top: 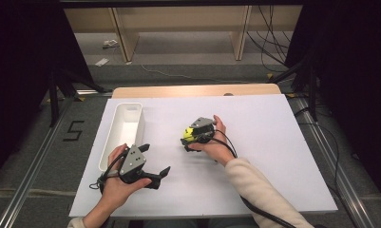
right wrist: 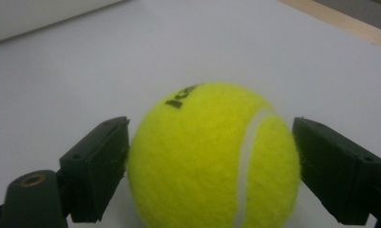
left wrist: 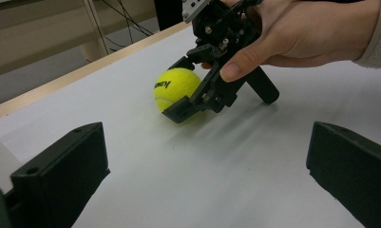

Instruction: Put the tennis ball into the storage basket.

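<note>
A yellow tennis ball (top: 190, 133) rests on the white board (top: 264, 156) near the middle of the table. My right gripper (top: 189, 139) reaches down over it from the right, and in the right gripper view the ball (right wrist: 212, 161) sits between the jaws with both black pads (right wrist: 100, 166) against its sides. The left gripper view shows that same gripper (left wrist: 178, 90) straddling the ball (left wrist: 174, 85). My left gripper (top: 156, 159) lies near the front left of the board, tilted on its side, open, with nothing between its jaws (left wrist: 204, 180).
A long white tray (top: 129, 105) stands lengthwise along the board's left side, just beyond my left hand. A wooden table edge (top: 197, 90) runs behind the board. Cables trail from both grippers toward the person.
</note>
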{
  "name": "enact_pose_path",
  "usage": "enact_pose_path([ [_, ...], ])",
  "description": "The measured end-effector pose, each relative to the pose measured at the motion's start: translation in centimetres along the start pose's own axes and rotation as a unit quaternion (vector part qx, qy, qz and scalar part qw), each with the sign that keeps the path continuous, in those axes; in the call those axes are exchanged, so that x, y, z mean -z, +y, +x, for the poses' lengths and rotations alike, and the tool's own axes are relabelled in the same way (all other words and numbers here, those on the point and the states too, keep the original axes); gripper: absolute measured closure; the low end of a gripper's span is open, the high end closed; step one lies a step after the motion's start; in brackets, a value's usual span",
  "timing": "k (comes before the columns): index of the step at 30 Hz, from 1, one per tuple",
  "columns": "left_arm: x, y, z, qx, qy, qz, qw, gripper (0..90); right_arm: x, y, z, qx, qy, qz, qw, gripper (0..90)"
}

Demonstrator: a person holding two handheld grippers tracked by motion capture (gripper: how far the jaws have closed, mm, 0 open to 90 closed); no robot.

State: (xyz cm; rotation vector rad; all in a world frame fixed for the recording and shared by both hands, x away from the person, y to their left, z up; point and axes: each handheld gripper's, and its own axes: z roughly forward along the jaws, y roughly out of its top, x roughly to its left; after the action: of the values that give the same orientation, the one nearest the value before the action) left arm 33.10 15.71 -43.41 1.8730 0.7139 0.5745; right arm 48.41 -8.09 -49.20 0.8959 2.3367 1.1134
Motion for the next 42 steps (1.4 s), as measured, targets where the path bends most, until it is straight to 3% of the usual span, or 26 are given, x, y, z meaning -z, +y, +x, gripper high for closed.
enact_pose_path([
  [4,0.1,0.0,0.1,0.001,0.001,-0.001,1.0,0.0,-0.3,-0.2,0.0,-0.002,-0.003,0.006,1.0,17.1],
  [9,0.1,0.0,0.0,0.001,0.0,-0.001,1.0,0.0,-0.6,-0.1,0.2,-0.011,-0.01,0.009,0.9998,26.2],
  [17,0.0,0.0,0.0,-0.001,0.001,-0.001,1.0,0.0,-0.5,0.0,0.3,-0.014,-0.017,0.006,0.9997,27.1],
  [22,0.0,0.0,0.0,0.001,0.001,-0.002,1.0,0.0,0.2,0.4,0.2,-0.025,-0.019,-0.013,0.9994,27.3],
  [42,0.0,0.0,-0.1,0.0,0.0,-0.001,1.0,0.0,2.6,2.1,1.4,-0.026,0.013,-0.049,0.9984,27.4],
])
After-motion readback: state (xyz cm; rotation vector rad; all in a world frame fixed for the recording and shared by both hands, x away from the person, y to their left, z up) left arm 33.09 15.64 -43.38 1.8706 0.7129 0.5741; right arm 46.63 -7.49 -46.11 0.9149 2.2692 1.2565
